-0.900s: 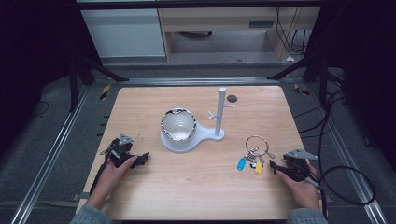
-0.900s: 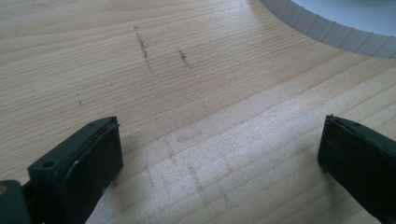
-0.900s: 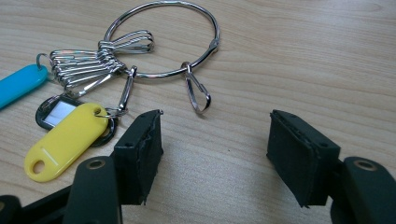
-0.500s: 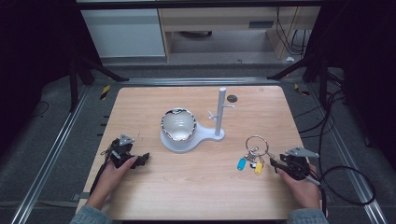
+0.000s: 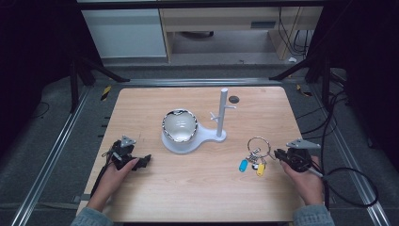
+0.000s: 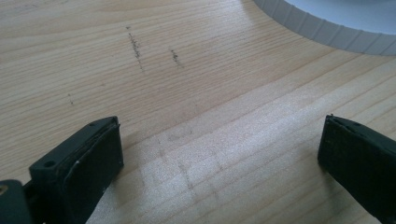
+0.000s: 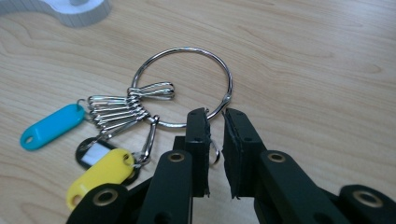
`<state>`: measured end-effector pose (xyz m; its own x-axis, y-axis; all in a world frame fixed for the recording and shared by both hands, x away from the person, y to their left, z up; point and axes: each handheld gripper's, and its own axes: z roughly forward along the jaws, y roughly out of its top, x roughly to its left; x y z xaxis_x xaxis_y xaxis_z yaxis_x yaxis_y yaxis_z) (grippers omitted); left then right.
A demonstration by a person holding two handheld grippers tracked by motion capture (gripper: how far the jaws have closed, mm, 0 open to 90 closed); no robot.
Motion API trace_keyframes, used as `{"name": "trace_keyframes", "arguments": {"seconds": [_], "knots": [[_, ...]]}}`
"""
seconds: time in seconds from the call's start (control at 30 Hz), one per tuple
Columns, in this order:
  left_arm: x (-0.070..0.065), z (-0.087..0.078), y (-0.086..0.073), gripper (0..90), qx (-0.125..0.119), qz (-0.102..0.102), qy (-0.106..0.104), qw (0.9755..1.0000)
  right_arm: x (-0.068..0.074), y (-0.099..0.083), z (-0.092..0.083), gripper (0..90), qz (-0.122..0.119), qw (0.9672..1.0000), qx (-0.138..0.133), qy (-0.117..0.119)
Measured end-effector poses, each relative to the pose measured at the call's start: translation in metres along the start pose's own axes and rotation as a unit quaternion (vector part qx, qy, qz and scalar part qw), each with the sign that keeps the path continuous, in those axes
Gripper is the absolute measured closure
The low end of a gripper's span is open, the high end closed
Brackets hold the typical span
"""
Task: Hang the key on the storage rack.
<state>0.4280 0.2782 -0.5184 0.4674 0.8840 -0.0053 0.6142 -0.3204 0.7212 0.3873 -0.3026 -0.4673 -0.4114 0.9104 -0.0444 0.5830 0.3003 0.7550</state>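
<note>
The key ring (image 7: 182, 86) lies flat on the bench (image 5: 197, 188), tags trailing toward eight o'clock. Right claw (image 7: 215, 116) pinches its rim; left claw (image 6: 219, 154) gapes, holding nothing.

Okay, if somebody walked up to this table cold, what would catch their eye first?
Probably the key ring near the table's right edge, with its blue tag and yellow tag; the right gripper has nearly closed its jaws around the ring's wire. Next, the white stand at centre, a shiny bowl on its base. The left gripper rests open at the left.
</note>
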Motion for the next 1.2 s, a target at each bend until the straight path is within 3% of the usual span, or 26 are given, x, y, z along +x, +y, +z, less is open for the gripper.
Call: {"name": "trace_keyframes", "arguments": {"seconds": [0.13,0.4,0.47,0.63,0.87,1.2], "knots": [[0.000,0.000,0.000,0.0,0.000,0.000,-0.001,1.0000,-0.007,0.002,0.012,72.9,0.007,1.0000,0.004,0.004],[-0.001,0.000,0.000,0.0,0.000,0.001,-0.001,1.0000,-0.011,-0.004,0.014,53.1,0.019,0.9997,0.006,0.016],[-0.001,0.000,0.000,0.0,-0.002,0.000,-0.002,1.0000,-0.012,-0.004,0.014,49.9,0.020,0.9993,0.005,0.032],[-0.001,0.000,0.000,0.0,0.000,0.002,-0.002,1.0000,-0.008,-0.007,0.022,62.0,0.002,0.9991,0.026,0.034],[-0.001,0.000,0.000,0.0,0.002,0.004,-0.002,1.0000,-0.008,-0.009,0.028,68.1,-0.006,0.9987,0.041,0.031],[-0.001,0.000,0.000,0.0,0.002,0.004,-0.002,1.0000,-0.007,-0.010,0.027,77.2,-0.010,0.9987,0.041,0.027]]}}
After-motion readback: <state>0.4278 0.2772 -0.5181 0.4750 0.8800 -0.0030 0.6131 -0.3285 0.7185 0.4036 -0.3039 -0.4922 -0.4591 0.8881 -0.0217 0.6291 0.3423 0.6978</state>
